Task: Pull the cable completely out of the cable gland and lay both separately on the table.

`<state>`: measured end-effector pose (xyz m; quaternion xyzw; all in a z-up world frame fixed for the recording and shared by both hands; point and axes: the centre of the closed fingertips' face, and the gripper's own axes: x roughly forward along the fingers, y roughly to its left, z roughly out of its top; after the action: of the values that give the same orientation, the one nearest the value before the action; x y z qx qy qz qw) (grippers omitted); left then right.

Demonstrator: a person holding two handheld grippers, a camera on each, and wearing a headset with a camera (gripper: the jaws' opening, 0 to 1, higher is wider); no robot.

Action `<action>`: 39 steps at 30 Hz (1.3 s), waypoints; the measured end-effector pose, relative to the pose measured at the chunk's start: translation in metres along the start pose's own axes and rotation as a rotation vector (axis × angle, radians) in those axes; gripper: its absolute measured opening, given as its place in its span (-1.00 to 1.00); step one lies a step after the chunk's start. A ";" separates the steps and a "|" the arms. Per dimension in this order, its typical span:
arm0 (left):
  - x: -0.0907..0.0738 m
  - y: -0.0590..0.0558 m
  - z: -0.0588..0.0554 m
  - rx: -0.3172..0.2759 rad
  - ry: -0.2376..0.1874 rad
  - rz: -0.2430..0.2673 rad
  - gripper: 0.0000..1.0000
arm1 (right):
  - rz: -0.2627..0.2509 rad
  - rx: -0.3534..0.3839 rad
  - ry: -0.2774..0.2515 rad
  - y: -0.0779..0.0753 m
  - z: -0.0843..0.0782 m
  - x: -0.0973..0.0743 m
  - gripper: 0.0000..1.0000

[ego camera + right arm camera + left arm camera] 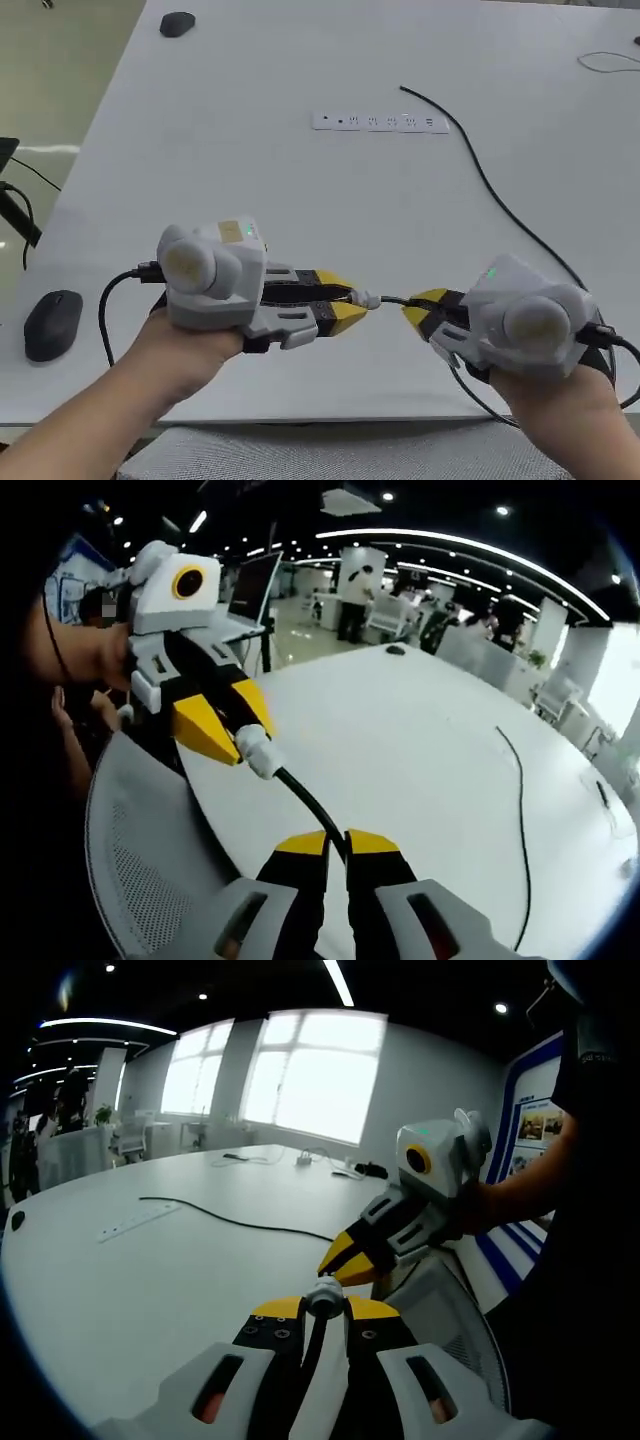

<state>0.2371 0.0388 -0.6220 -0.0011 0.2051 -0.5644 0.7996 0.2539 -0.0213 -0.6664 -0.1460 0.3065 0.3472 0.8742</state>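
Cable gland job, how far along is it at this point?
Done: both grips are set. The left gripper is shut on the cable gland, the right gripper shut on the cable. In hand: the pull, held above the table; a short stretch of cable shows between them and it runs into the gland. Left: draw the cable fully out, then lay both down separately.

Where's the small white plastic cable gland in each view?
Head view: small white plastic cable gland, low centre, between left gripper and right gripper.
Left gripper view: gland, bottom centre, at its own jaw tips.
Right gripper view: gland, left of centre, at the left gripper's tips.
Shared landmark: long black cable lying on the white table.
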 end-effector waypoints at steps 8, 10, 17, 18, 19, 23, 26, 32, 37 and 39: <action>-0.001 -0.003 0.001 0.000 -0.008 -0.001 -0.69 | -0.022 0.257 0.014 -0.019 -0.031 0.000 -0.98; -0.001 -0.004 0.001 -0.001 -0.007 -0.001 -0.69 | -0.028 0.323 0.015 -0.024 -0.039 0.001 -0.98; -0.001 -0.003 0.001 -0.002 -0.009 0.000 -0.69 | -0.043 0.577 0.029 -0.033 -0.059 0.005 -0.98; -0.001 -0.003 0.001 -0.001 -0.009 0.001 -0.69 | -0.039 0.614 0.026 -0.033 -0.060 0.005 -0.98; -0.001 -0.003 0.001 -0.001 -0.010 0.002 -0.69 | -0.038 0.655 0.024 -0.035 -0.063 0.007 -0.98; 0.000 0.000 0.000 -0.005 -0.007 0.001 -0.69 | -0.041 0.698 0.031 -0.035 -0.068 0.009 -0.97; -0.001 0.000 -0.001 -0.002 0.000 -0.002 -0.69 | -0.033 0.713 0.025 -0.034 -0.067 0.010 -0.97; -0.002 0.001 -0.001 -0.003 0.005 -0.007 -0.69 | -0.054 0.655 0.028 -0.033 -0.065 0.011 -0.96; -0.004 0.004 0.000 -0.014 0.001 -0.012 -0.69 | -0.059 0.586 0.045 -0.031 -0.065 0.013 -0.95; -0.004 0.005 0.000 -0.013 0.004 -0.013 -0.69 | -0.058 0.561 0.051 -0.030 -0.065 0.015 -0.95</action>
<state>0.2401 0.0446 -0.6220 -0.0067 0.2103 -0.5684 0.7954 0.2551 -0.0658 -0.7244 0.0844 0.4085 0.2197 0.8819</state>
